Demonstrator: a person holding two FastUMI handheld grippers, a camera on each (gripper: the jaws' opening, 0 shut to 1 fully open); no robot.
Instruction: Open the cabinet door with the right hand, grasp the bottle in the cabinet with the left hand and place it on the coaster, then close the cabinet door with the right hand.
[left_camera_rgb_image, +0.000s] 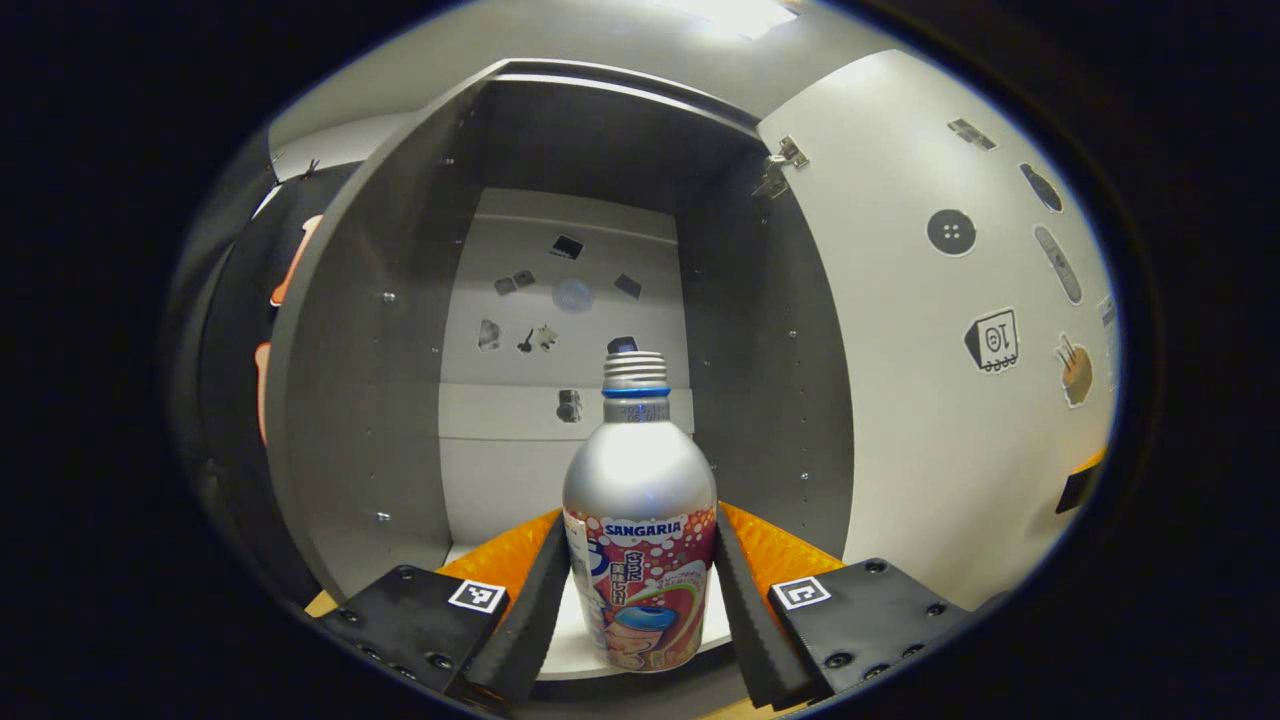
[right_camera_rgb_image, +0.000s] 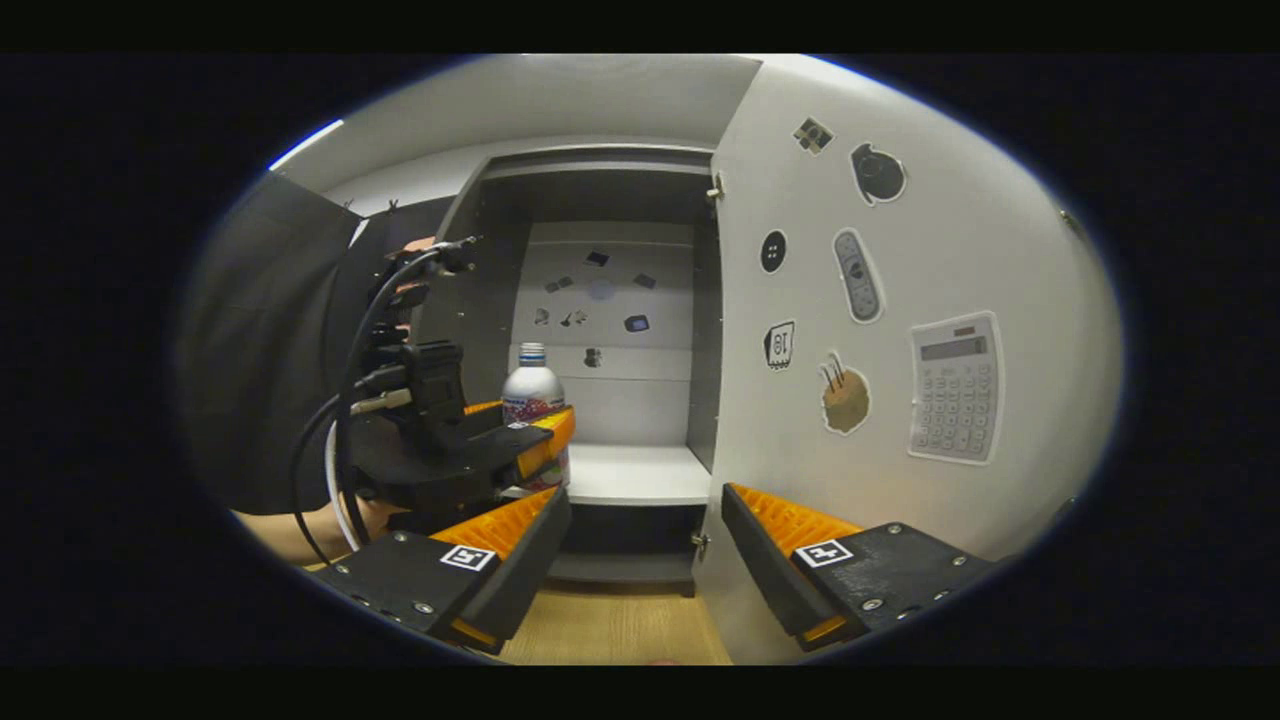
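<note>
A silver bottle (left_camera_rgb_image: 640, 500) with a colourful label and a threaded silver cap stands upright at the front edge of the white cabinet shelf (left_camera_rgb_image: 572, 640). My left gripper (left_camera_rgb_image: 640, 540) is around its lower body, with both ribbed black fingers pressing on its sides. In the right gripper view the bottle (right_camera_rgb_image: 532, 390) and the left gripper (right_camera_rgb_image: 535, 440) appear at the left of the cabinet opening. My right gripper (right_camera_rgb_image: 645, 500) is open in front of the cabinet, its right finger (right_camera_rgb_image: 770, 545) close to the lower edge of the open white door (right_camera_rgb_image: 900, 250).
The grey cabinet interior (right_camera_rgb_image: 610, 300) has a white back panel with small stickers. The door, swung out to the right, carries several stickers. A wooden surface (right_camera_rgb_image: 620, 630) lies below the cabinet. A hand (right_camera_rgb_image: 290, 535) and cables hold the left gripper at the left.
</note>
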